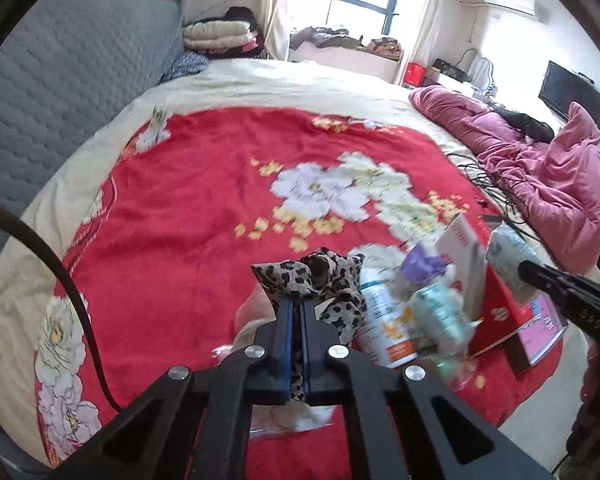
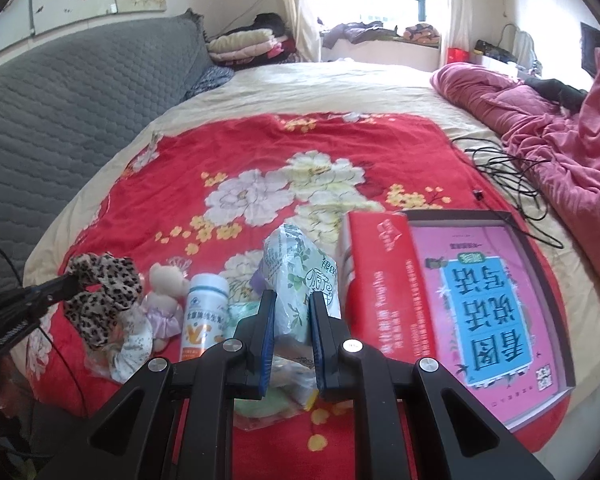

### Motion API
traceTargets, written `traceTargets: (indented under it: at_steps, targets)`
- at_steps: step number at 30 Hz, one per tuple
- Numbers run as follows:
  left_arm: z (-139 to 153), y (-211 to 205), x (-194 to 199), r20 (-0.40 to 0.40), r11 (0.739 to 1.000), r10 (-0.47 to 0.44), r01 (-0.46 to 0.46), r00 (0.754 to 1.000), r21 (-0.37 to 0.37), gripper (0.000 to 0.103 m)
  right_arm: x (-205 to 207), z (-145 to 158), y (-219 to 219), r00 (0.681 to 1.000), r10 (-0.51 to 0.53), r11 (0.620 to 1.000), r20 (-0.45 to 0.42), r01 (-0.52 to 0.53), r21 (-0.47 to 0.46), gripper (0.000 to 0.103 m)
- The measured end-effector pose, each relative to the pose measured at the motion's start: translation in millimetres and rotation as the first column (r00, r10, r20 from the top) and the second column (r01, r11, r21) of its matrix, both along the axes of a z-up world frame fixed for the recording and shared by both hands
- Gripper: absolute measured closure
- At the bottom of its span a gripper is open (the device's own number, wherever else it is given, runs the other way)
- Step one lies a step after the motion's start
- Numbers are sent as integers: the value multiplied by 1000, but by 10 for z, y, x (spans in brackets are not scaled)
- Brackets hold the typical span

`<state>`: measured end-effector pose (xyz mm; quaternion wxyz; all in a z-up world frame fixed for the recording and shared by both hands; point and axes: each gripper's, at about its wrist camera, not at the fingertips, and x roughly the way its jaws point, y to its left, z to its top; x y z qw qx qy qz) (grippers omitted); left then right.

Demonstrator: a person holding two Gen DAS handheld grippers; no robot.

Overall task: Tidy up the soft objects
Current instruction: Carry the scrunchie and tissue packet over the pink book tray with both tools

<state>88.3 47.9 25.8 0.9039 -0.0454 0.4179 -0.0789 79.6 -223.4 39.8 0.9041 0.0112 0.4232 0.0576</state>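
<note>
Right wrist: right gripper (image 2: 293, 300) jaws clamped on tissue pack (image 2: 296, 272); left gripper (image 1: 296, 304) jaws pinch leopard scrunchie (image 1: 316, 276).

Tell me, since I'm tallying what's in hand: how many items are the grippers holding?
2: a leopard-print scrunchie in the left gripper, a tissue pack in the right gripper.

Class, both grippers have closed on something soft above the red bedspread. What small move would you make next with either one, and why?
Probably carry the tissue pack rightward to the open box and lower it in. The right gripper is shut on the pack and the box sits just beside it. The left gripper already holds the leopard scrunchie, so it can wait.
</note>
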Motion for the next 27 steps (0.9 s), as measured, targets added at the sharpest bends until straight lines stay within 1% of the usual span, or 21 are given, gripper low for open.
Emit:
traceTargets:
  at_steps: [9, 13, 19, 27]
  targets:
    - [555, -565, -154, 55, 997, -70, 69, 996, 22, 100, -175, 321, -454, 996, -64, 998, 61, 62, 26, 86]
    - [702, -857, -243, 76, 995, -100, 97, 992, 38, 100, -311, 416, -721, 992, -101, 995, 79, 99, 32, 86]
    - [753, -1301, -367, 76, 988, -151, 148, 986, 37, 100, -517, 477, -1111, 985, -147, 989, 88, 145, 26, 86]
    - [642, -1953, -400, 43, 971, -240, 239, 970, 18, 100, -719, 402, -1597, 976, -205, 979, 69, 204, 17, 86]
